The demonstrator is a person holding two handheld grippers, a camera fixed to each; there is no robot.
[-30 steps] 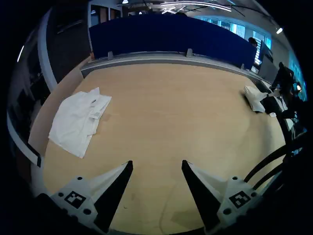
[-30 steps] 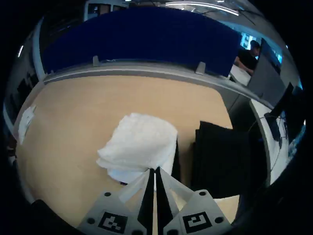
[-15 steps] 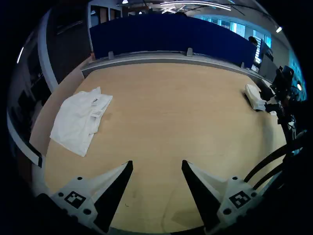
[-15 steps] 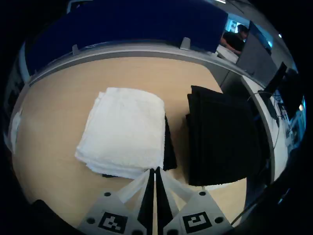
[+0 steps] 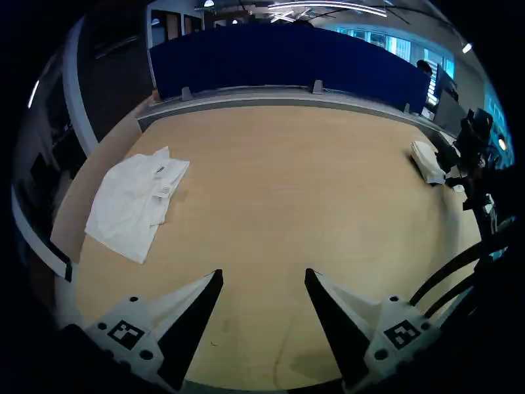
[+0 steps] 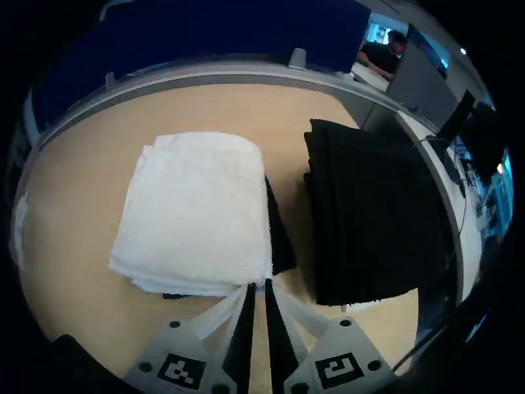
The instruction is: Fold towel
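At the near edge of the white towel [image 6: 197,203], your right tool [image 6: 259,285] sits almost pressed together, grip unclear; pulling back could drag the fold open. Your left tool [image 5: 263,270] is spread.

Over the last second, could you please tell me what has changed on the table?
The right gripper lowered the folded white towel onto a dark folded piece beside the black stack, where it now lies flat. Its fingers have parted slightly, apparently letting go. The left gripper stayed open above the table, and the loose white cloth lies as before.
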